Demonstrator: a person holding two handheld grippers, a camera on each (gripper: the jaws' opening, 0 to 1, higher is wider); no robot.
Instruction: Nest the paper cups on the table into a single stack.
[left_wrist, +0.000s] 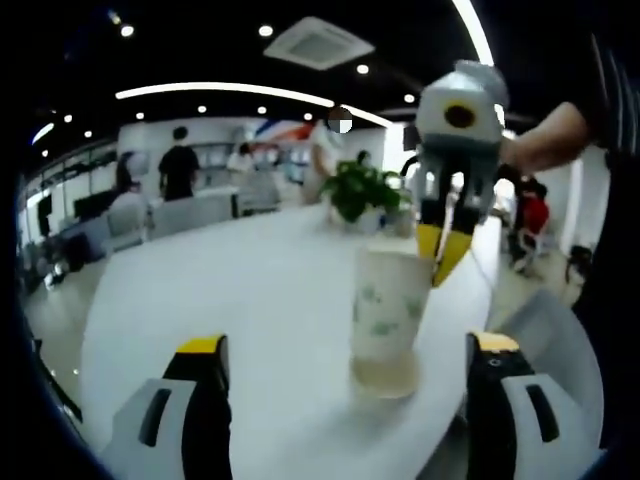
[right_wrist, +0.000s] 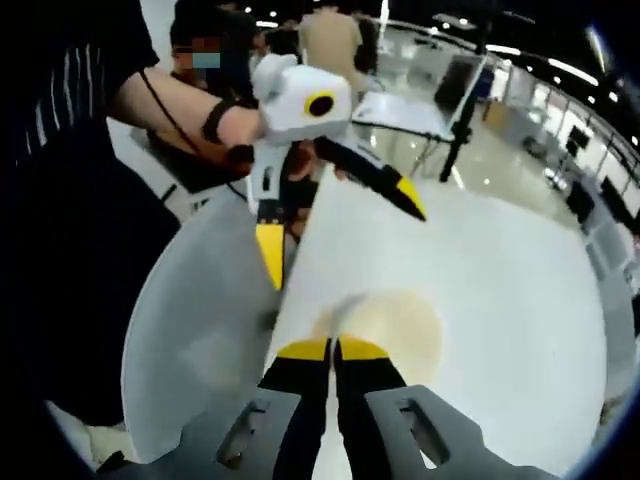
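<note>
In the left gripper view my left tool (left_wrist: 345, 350) stands wide, its two yellow-tipped prongs rising on either side of the paper cup (left_wrist: 388, 318), apart from it and gripping nothing. The cup stands upright on the white surface (left_wrist: 230, 290), close to the surface's near edge, pale with a faint green print on its wall; it may be more than one cup nested, but I cannot tell. My right tool (left_wrist: 446, 250) comes down over it from above, its yellow tips pinched narrow at the cup's rim on the far right side; whether they grip the rim wall is not clear from here. In the right gripper view my right tool (right_wrist: 333, 350) shows its tips pressed almost together, with the blurred, cream-coloured round of the cup (right_wrist: 385, 325) just beyond them. My left tool (right_wrist: 340, 225) appears there too, spread wide above the surface's edge, with my forearm (right_wrist: 170, 105) behind it. A potted plant (left_wrist: 362, 190) stands farther along the surface, and people (left_wrist: 180, 165) stand well back in the room.
</note>
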